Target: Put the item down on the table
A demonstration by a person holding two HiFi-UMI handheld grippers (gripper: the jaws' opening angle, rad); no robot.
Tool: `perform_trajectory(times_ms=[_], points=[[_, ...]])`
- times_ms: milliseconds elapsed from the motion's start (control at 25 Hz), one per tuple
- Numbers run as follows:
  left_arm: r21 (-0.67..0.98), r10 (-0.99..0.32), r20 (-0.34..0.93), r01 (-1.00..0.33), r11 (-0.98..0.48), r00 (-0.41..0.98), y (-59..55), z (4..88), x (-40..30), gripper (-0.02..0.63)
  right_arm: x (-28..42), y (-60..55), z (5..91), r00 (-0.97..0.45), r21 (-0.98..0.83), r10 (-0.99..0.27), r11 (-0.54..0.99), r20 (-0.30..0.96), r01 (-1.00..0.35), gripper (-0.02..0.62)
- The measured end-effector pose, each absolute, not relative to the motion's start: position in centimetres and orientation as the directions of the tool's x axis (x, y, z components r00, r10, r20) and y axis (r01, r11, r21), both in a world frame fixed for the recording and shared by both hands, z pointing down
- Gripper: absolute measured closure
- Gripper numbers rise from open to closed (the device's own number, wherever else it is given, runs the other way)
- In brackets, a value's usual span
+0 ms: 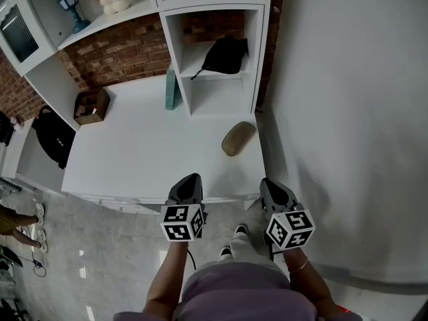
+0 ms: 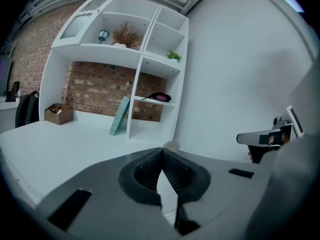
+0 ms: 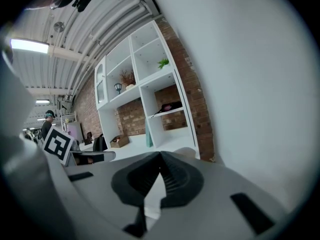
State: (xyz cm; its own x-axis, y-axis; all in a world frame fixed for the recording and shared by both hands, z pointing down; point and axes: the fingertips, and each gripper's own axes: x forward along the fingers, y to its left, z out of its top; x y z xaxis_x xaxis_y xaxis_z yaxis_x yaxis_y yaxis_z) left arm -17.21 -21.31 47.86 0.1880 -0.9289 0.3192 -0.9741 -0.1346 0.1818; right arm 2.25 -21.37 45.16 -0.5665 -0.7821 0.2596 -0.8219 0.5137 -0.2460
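A tan oval item (image 1: pixel 238 138) lies on the white table (image 1: pixel 134 159), near its right end and close to the shelf unit. In the left gripper view the tan oval item (image 2: pixel 171 145) peeks out just beyond the jaw tips; in the right gripper view the tan oval item (image 3: pixel 186 151) shows past them too. My left gripper (image 1: pixel 190 179) hovers at the table's front edge, shut with nothing in it (image 2: pixel 162 151). My right gripper (image 1: pixel 269 183) is beside it at the table's front right corner, also shut and empty (image 3: pixel 160 156). Both stand well short of the item.
A white shelf unit (image 1: pixel 257 59) stands at the table's back, with a black pouch (image 1: pixel 225 55) in a cubby. A teal book (image 1: pixel 171 89) leans against it. A cardboard box (image 1: pixel 91 105) sits at back left, a black backpack (image 1: pixel 55 136) further left. A white wall (image 1: pixel 348 112) is on the right.
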Motion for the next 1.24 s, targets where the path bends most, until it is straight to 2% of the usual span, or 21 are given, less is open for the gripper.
perform_trajectory(times_ms=[1240], points=[[0.221, -0.937, 0.302, -0.969, -0.11, 0.175, -20.4, 48.0, -18.1, 0.604, 1.4, -21.4, 45.5, -0.578, -0.226, -0.769, 0.533, 0.273, -0.816, 0.595]])
